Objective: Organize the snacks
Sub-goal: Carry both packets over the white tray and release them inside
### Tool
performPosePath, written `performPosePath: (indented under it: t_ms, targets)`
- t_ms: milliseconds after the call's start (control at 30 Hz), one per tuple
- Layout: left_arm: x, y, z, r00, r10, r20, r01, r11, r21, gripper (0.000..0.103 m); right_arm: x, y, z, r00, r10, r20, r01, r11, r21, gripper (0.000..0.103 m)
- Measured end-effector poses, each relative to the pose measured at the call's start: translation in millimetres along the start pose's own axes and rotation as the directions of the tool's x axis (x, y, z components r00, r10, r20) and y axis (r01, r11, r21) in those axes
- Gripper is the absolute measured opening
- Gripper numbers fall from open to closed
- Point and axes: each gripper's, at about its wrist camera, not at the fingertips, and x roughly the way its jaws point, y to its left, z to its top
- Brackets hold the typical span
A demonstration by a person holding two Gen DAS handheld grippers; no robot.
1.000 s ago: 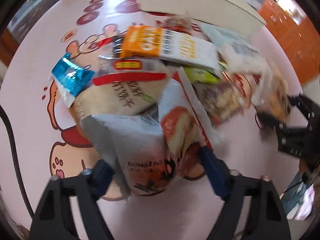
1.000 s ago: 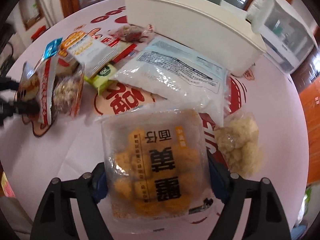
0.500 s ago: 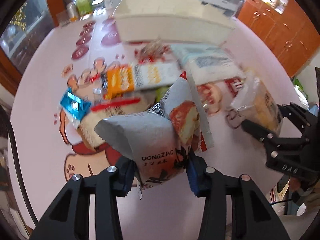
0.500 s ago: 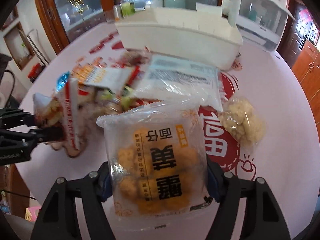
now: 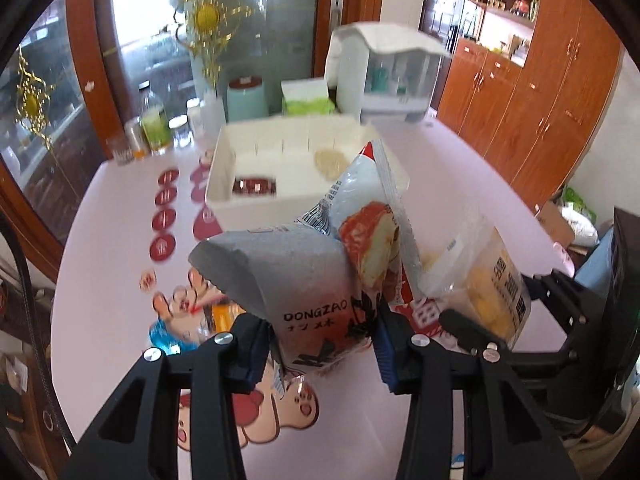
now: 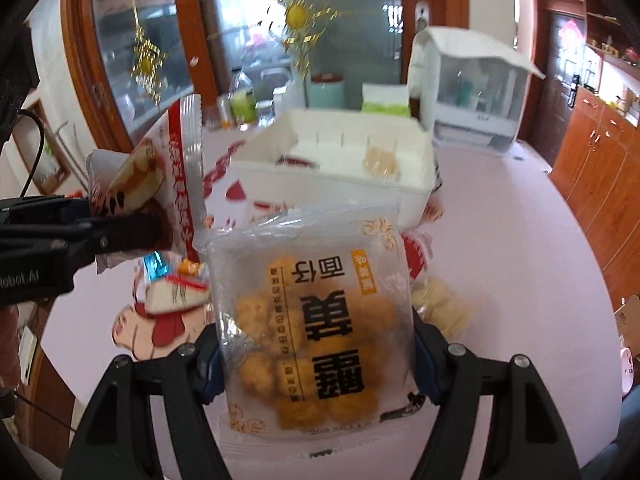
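inside the white bin (image 5: 224,176) lie perhaps two snacks; each gripper clamps a packet.

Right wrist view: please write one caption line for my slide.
Right gripper holds a clear packet of golden fried snacks above the pink table, facing the white divided bin.

1. Right hand-held gripper (image 6: 316,364) clamped on clear bun packet (image 6: 316,316), raised above pink worktop (image 6: 500,264).
2. White divided bin (image 6: 340,168) at 12 o'clock; a pale snack sits in one compartment.
3. Left hand-held gripper (image 6: 132,228) at 9 o'clock grips red-and-white cake packet (image 6: 168,168).
4. Loose snack bag (image 6: 440,308) on the worktop at 3 o'clock, just beside the bun packet.
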Motion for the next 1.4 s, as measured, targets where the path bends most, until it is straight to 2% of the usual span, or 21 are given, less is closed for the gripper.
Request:
performPosePath:
  t_ms: [200,400,567,800,1000,1233,1333,1367,1400]
  targets:
    - [-23.5,-6.7,34.5,0.997,0.012,0.075,-0.014,1.000,0.024,0.043,-21.3,-3.9,27.3,0.997,-0.022,0.078,0.021,1.000,0.020,0.073]
    - [-33.2,-9.9,67.5,0.992,0.034,0.125,-0.040,0.998,0.041,0.043,-27.2,-13.3,56.9,0.992,-0.056,0.115,0.049,0.997,0.059,0.073]
    - [-33.3,-5.7,99.4,0.986,0.053,0.158,-0.062,0.997,0.052,0.043,-24.9,-23.6,82.6,0.987,-0.085,0.137,0.074,0.994,0.086,0.073]
    - [-28.2,-2.3,152.7,0.974,0.084,0.209,-0.099,0.993,0.063,0.043,-23.3,-43.7,137.2,0.977,-0.137,0.162,0.117,0.985,0.125,0.074]
    - [-2.0,3.9,186.7,0.974,0.086,0.211,-0.100,0.993,0.058,0.043,-1.6,-56.1,185.6,0.971,-0.180,0.154,0.160,0.978,0.135,0.074]
    - [63.9,24.0,202.3,0.985,0.114,0.128,-0.118,0.993,0.029,0.044,57.7,-63.7,222.1,0.977,-0.190,0.094,0.172,0.970,0.172,0.074]
    - [93.3,33.6,201.9,0.986,0.140,0.090,-0.142,0.990,0.015,0.053,90.6,-65.3,230.0,0.980,-0.193,0.057,0.181,0.969,0.170,0.076]
    - [101.2,36.9,200.5,0.987,0.141,0.077,-0.143,0.990,0.012,0.063,102.7,-66.3,231.8,0.981,-0.188,0.041,0.178,0.969,0.171,0.077]
    - [109.8,40.2,199.4,0.988,0.140,0.058,-0.141,0.990,0.009,0.081,115.8,-68.1,232.8,0.984,-0.178,0.020,0.172,0.969,0.175,0.080]
